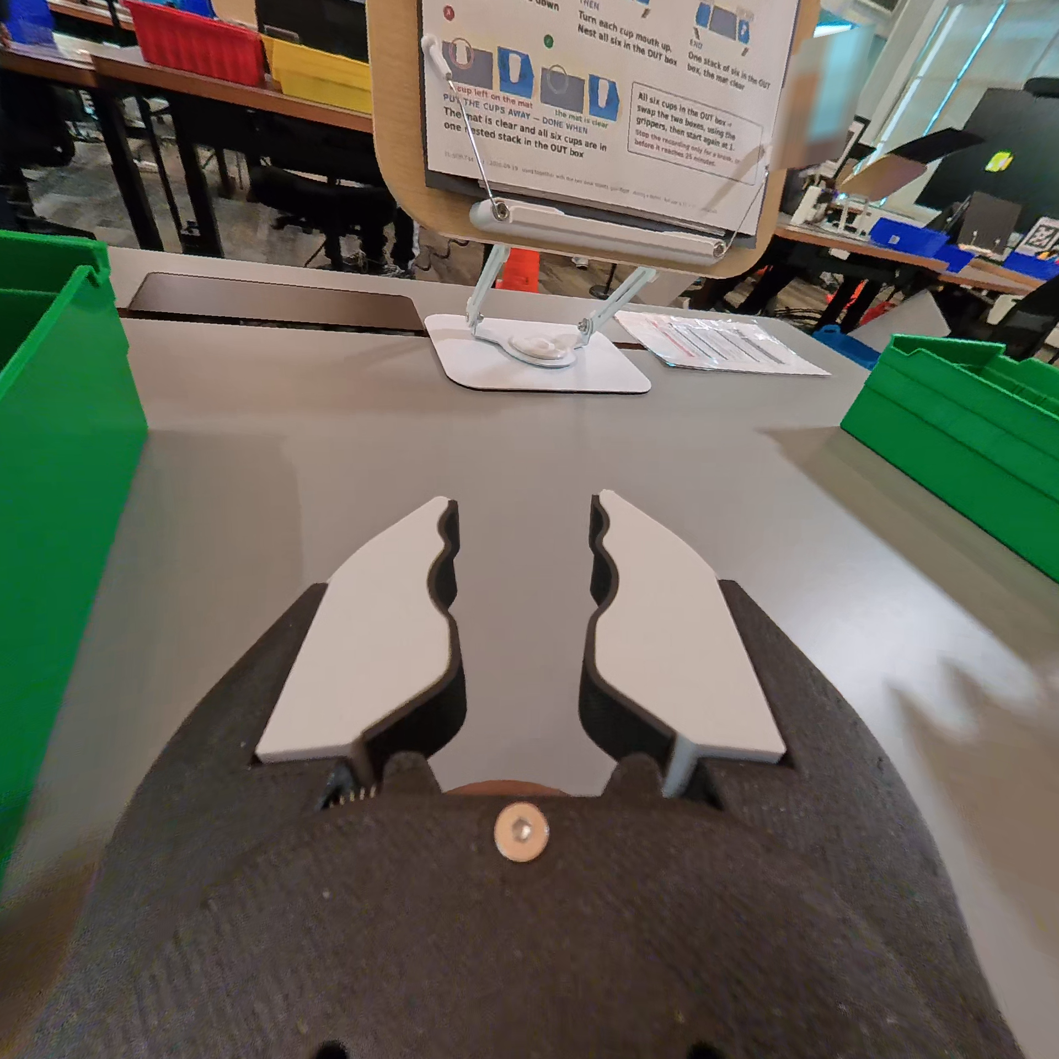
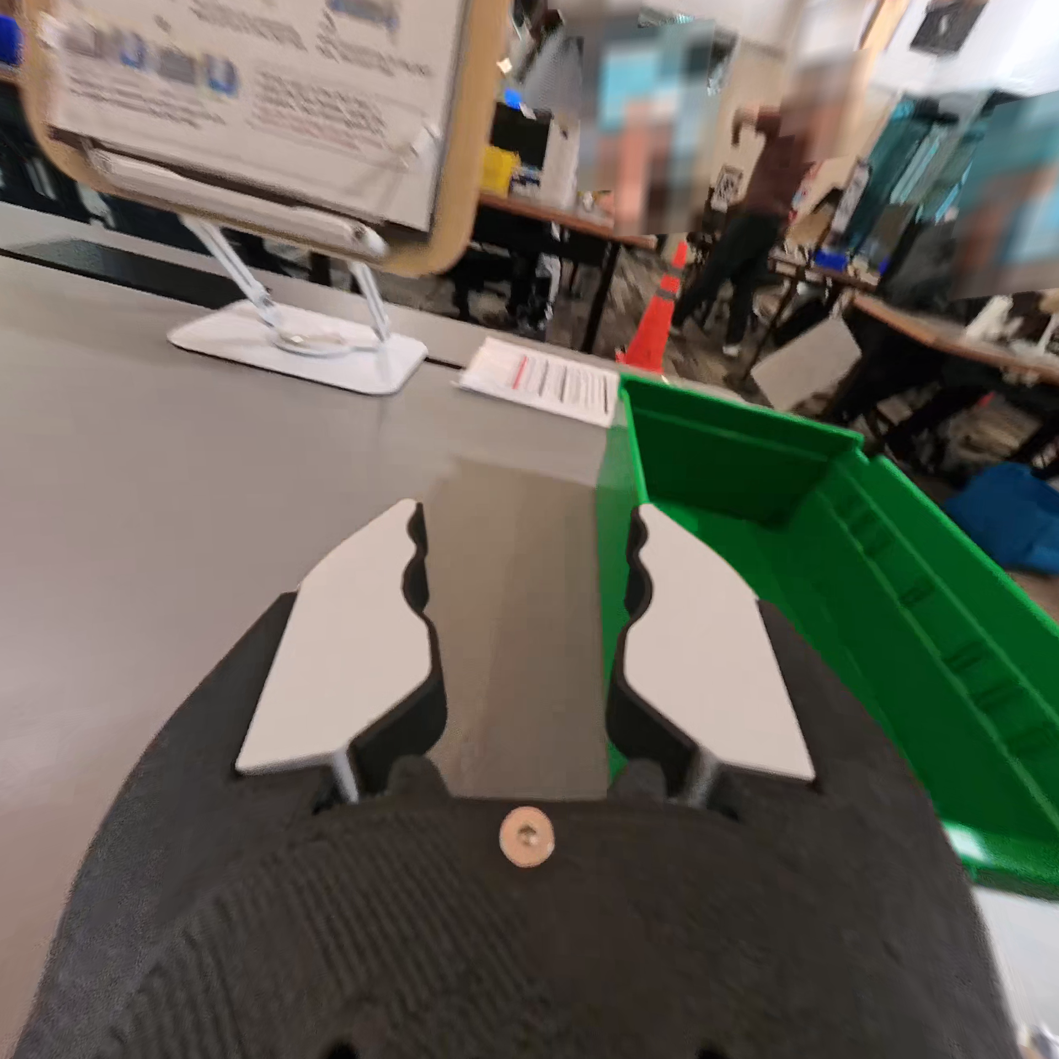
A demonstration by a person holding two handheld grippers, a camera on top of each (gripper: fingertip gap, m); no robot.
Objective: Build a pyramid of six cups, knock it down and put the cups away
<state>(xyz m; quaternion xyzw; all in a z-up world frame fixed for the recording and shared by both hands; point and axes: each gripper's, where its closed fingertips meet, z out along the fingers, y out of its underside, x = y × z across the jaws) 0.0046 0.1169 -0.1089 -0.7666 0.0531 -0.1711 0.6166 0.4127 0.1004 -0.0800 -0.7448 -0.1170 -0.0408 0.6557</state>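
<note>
My left gripper (image 1: 522,504) is open and empty, held low over a dark grey mat (image 1: 516,458) on the table. A green bin (image 1: 51,430) stands close on its left; another green bin (image 1: 963,424) stands to the right. My right gripper (image 2: 527,516) is open and empty over the same mat (image 2: 504,544), its right finger in front of the left wall of the green bin (image 2: 831,544). The part of that bin's inside that shows holds nothing. The right wrist view is motion-blurred.
A wooden document stand with a printed sheet (image 1: 596,114) sits on a white base (image 1: 544,361) at the table's far middle; it also shows in the right wrist view (image 2: 258,114). A plastic-sleeved paper (image 1: 722,344) lies beside it. An orange cone (image 2: 659,309) and a person (image 2: 739,240) are beyond.
</note>
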